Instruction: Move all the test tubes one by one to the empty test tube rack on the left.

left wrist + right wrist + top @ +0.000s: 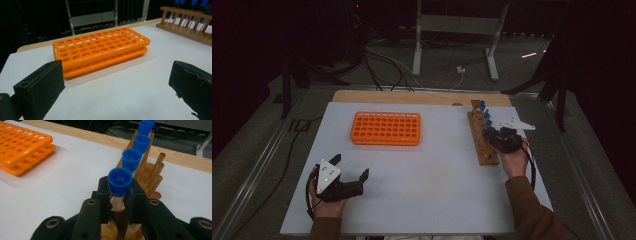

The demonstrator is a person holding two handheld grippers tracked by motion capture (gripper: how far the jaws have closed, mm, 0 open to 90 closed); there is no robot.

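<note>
Wooden rack's (pixel 147 170) nearest tube (pixel 119 182) seemingly clamped in right claw (pixel 119 202).

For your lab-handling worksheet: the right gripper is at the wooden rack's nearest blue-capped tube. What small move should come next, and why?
Probably a straight lift. The right gripper is shut on the nearest blue-capped tube, just under its cap, while the tube still sits in the wooden rack. Pulling upward along the tube should free it without knocking the neighbouring tubes close behind.

I see open worktop (pixel 437 175) across the near middle, passable between my two hands. The orange rack (pixel 385 128) blocks the far left-centre. On the right, the wooden rack (pixel 482 140) and its row of blue-capped tubes (pixel 485 116) stand as a barrier running near to far.
</note>
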